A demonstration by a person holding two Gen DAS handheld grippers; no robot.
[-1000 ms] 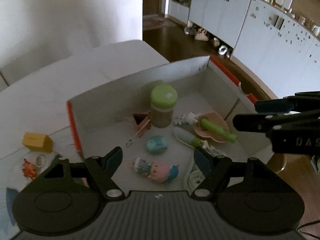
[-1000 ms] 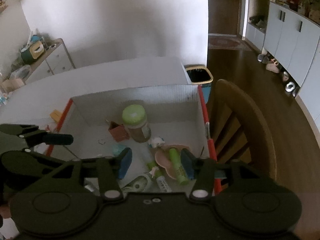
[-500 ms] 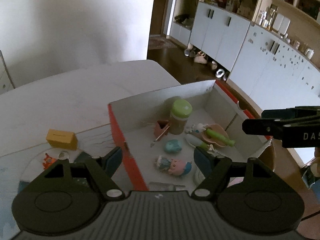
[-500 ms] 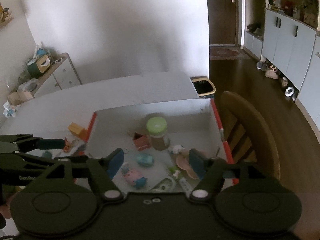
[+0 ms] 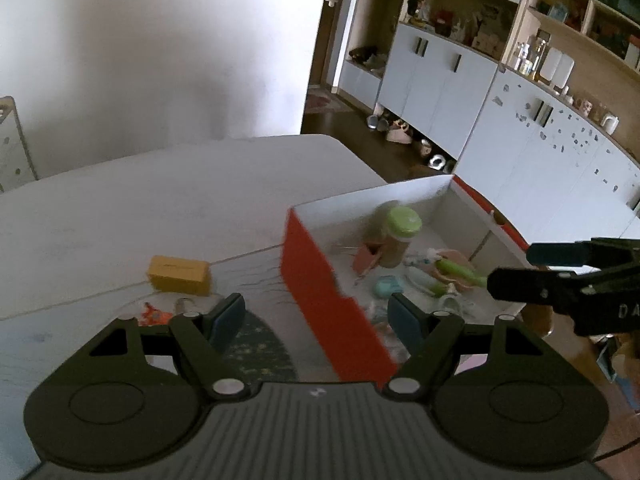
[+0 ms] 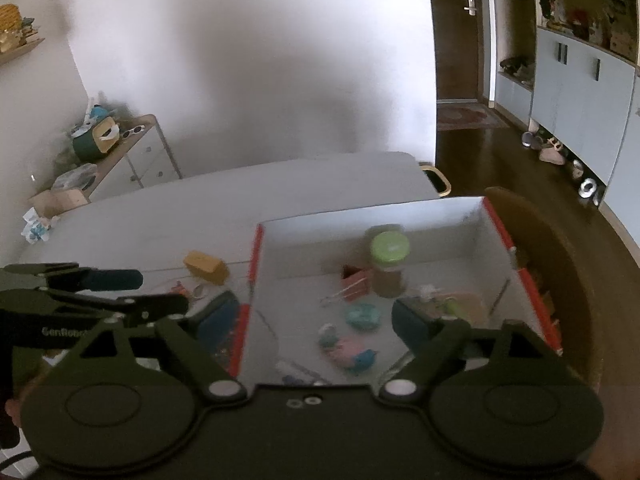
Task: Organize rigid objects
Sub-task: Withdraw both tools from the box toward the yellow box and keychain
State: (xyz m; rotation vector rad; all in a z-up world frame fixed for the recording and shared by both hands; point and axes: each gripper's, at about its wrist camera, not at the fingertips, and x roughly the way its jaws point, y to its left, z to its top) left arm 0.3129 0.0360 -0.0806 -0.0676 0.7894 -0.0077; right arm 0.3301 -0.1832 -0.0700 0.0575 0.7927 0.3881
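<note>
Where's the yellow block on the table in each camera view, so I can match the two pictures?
Left wrist view: the yellow block lies left of centre on the table, left of the box's red wall.
Right wrist view: the yellow block lies left of centre, just outside the box's left wall.
Shared landmark: the green-lidded jar standing inside the box.

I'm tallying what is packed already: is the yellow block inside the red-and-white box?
No, the yellow block lies on the table outside the box's left wall.

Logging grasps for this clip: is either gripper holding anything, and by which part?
Nothing is held: the left gripper and the right gripper are both open and empty.
</note>
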